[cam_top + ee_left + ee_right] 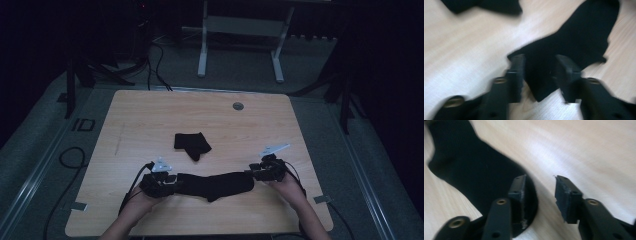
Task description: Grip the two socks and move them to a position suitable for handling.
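A long black sock (pixel 215 184) lies stretched out flat near the front edge of the wooden table (pixel 150 115). My left gripper (pixel 174 181) is at its left end and my right gripper (pixel 251 174) at its right end. In the left gripper view the gripper (pixel 540 73) is open, its jaws straddling the sock's end (pixel 574 40); the picture is blurred. In the right gripper view the gripper (pixel 540 195) is open too. One jaw is over the sock's rounded end (pixel 474 172), the other over bare wood. A second black sock (pixel 192 145), folded, lies mid-table.
A round cable hole (pixel 238 106) sits near the table's far edge. Behind the table, a white desk frame (pixel 240 45) stands on the dark floor. Cables (pixel 75 156) run along the floor at the left. A person's hands hold both grippers at the front edge.
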Demonstrator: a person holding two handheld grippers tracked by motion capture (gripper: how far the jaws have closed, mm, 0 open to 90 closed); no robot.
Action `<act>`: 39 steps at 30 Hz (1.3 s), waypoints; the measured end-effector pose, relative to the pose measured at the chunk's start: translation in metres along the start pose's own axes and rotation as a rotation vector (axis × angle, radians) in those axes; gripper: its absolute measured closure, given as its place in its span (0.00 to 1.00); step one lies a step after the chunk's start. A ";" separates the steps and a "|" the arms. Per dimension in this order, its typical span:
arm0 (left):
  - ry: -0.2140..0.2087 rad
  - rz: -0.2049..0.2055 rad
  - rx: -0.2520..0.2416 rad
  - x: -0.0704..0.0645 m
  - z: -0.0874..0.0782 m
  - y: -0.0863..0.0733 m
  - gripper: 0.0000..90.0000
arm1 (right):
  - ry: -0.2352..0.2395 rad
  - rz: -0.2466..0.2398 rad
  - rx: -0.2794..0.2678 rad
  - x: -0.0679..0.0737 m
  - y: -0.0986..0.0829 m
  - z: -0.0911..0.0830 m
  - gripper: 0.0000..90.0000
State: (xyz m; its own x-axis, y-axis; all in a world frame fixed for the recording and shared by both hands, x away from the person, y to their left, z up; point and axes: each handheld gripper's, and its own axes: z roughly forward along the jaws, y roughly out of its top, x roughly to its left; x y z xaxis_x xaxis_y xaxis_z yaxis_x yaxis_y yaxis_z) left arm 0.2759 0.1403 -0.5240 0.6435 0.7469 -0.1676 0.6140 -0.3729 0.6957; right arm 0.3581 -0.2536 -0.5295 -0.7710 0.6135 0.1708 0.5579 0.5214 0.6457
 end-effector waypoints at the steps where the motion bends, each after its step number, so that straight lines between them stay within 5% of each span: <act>1: 0.009 0.009 -0.015 -0.001 -0.003 0.002 0.55 | -0.019 -0.005 -0.025 0.001 0.002 -0.009 0.79; 4: 0.031 0.030 -0.042 -0.005 -0.006 0.008 0.54 | -0.038 -0.019 -0.064 0.008 0.005 -0.022 0.98; 6: 0.035 0.028 -0.056 -0.009 -0.001 0.008 0.70 | -0.028 -0.030 -0.066 0.014 0.003 -0.023 1.00; 12: 0.025 0.051 0.039 -0.015 0.031 0.002 0.83 | -0.025 -0.041 0.023 0.019 -0.007 0.001 1.00; 18: 0.038 0.066 0.083 -0.012 0.043 -0.002 0.85 | -0.051 -0.033 0.076 0.011 -0.013 0.017 1.00; 27: 0.035 0.082 0.097 -0.012 0.043 -0.005 0.88 | -0.044 -0.007 0.056 0.006 -0.019 0.012 1.00; 32: 0.025 0.085 0.096 -0.013 0.040 -0.007 0.87 | -0.033 -0.012 0.043 0.010 -0.021 0.008 0.93; 39: 0.009 0.084 0.099 -0.012 0.038 -0.010 0.87 | -0.041 -0.032 0.049 0.019 -0.033 0.000 0.98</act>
State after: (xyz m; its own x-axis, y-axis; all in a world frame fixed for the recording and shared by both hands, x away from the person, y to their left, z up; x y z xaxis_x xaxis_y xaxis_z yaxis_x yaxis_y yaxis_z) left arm 0.2791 0.1143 -0.5554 0.6911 0.7151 -0.1050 0.6001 -0.4868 0.6347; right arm 0.3254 -0.2595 -0.5475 -0.7758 0.6196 0.1193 0.5484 0.5686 0.6132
